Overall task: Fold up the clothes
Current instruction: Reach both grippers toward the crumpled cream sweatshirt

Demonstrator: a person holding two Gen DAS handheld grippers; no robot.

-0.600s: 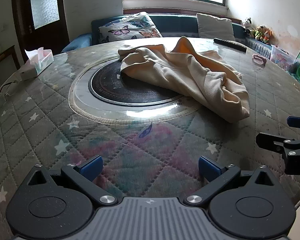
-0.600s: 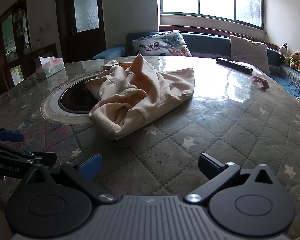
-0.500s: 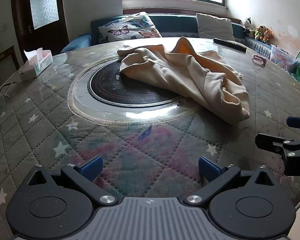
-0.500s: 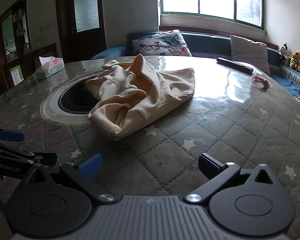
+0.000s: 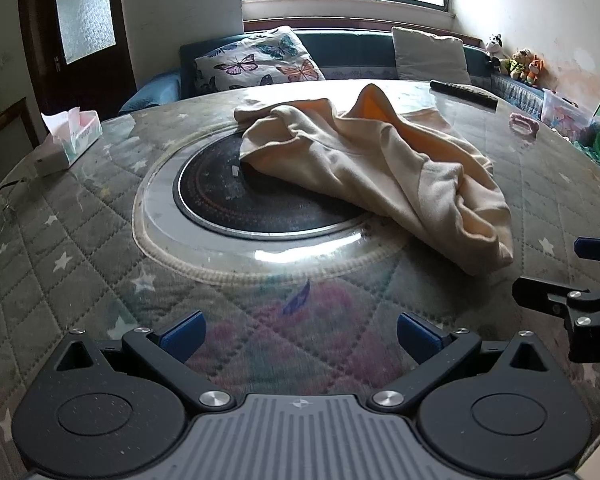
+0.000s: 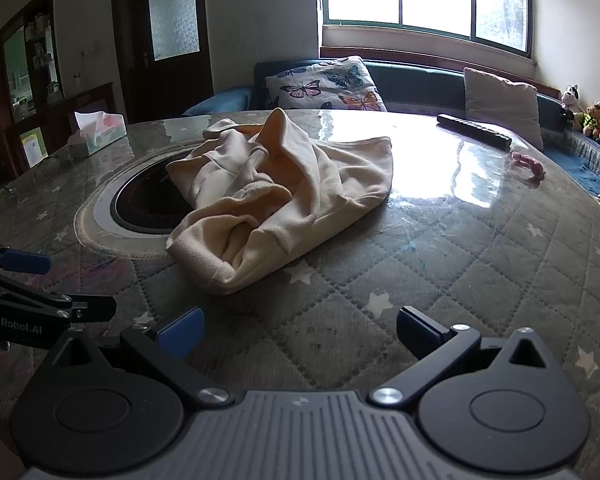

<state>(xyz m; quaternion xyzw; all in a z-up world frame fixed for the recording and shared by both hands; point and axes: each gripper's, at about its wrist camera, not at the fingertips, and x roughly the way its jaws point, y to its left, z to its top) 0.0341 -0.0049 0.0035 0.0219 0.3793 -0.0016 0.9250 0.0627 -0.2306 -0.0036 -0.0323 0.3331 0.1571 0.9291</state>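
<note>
Nothing is folded yet: the cream garment [image 5: 380, 172] lies crumpled at twelve o'clock on the table [image 5: 80, 248], partly over the dark round inset [image 5: 236, 200]. Left gripper [image 5: 300, 330] and right gripper [image 6: 298, 328] hover spread, empty (all folding remains).

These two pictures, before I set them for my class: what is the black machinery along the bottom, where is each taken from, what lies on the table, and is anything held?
Each picture comes from a camera on a handheld two-finger gripper, looking along its blue-tipped fingers. The left gripper and the right gripper are both open and hold nothing. A crumpled cream garment lies unfolded on the round quilted table, partly over a dark round inset. A tissue box and a remote control lie farther back.
</note>
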